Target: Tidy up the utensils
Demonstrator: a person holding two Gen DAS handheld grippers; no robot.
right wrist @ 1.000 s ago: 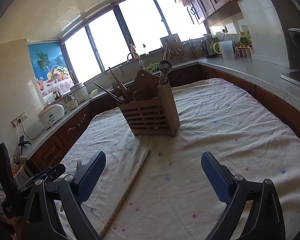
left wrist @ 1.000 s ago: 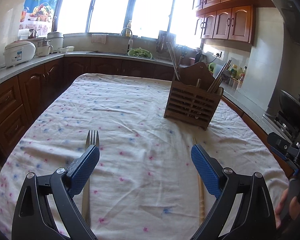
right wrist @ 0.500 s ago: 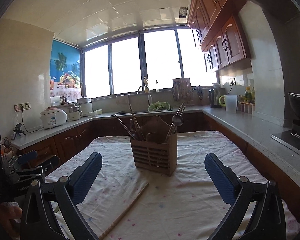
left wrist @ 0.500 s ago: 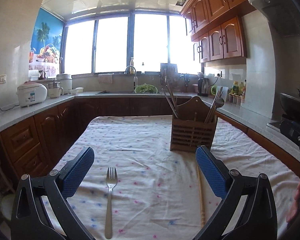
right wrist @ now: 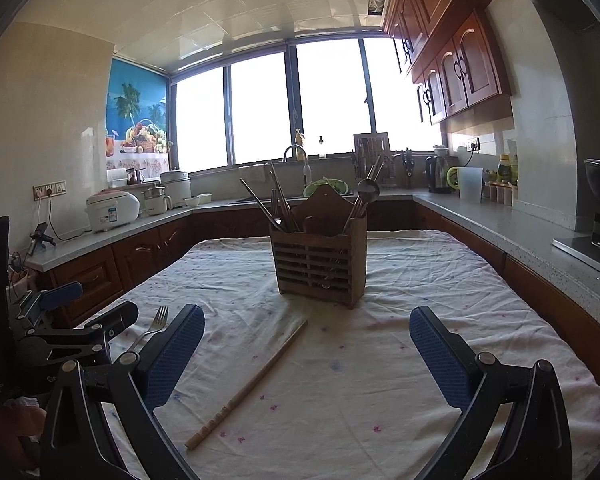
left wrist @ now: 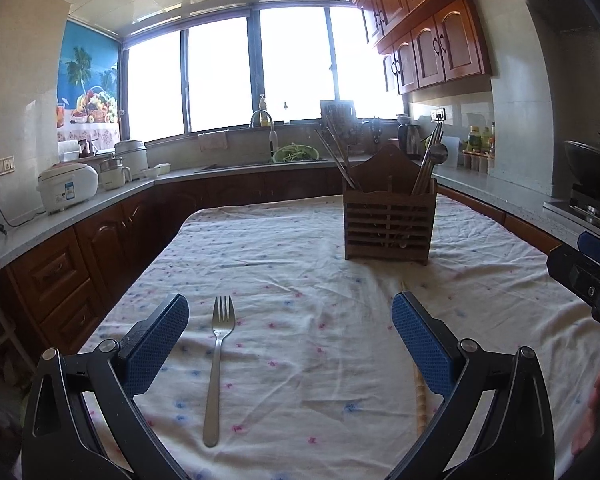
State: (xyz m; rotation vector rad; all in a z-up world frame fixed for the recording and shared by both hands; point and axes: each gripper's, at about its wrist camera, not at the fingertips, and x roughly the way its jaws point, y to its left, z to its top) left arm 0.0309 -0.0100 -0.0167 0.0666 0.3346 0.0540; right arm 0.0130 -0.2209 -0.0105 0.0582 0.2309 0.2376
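A steel fork [left wrist: 218,356] lies on the floral tablecloth [left wrist: 300,280], tines pointing away, just inside the left finger of my wide-open left gripper [left wrist: 290,338]. A pair of wooden chopsticks [right wrist: 252,384] lies diagonally on the cloth between the fingers of my open right gripper [right wrist: 306,352]; the chopsticks [left wrist: 419,392] also show by the left gripper's right finger. A slatted wooden utensil holder [right wrist: 320,268] stands farther back, with chopsticks, forks and a ladle in it. Neither gripper holds anything. The left gripper [right wrist: 96,324] shows at the left in the right wrist view, with the fork [right wrist: 152,326] beside it.
Counters with wooden cabinets [left wrist: 100,248] wrap around the table [right wrist: 460,280]. A rice cooker [left wrist: 66,186] sits on the left counter, a sink [left wrist: 272,160] under the windows, a stove with a wok [left wrist: 592,184] at the right. A person's hand [left wrist: 598,412] shows at the right edge.
Both views have levelled out of a tilt and lifted toward the room. The fork, first hidden behind the left finger, now lies between the left gripper's fingers. Both grippers stay open and empty.
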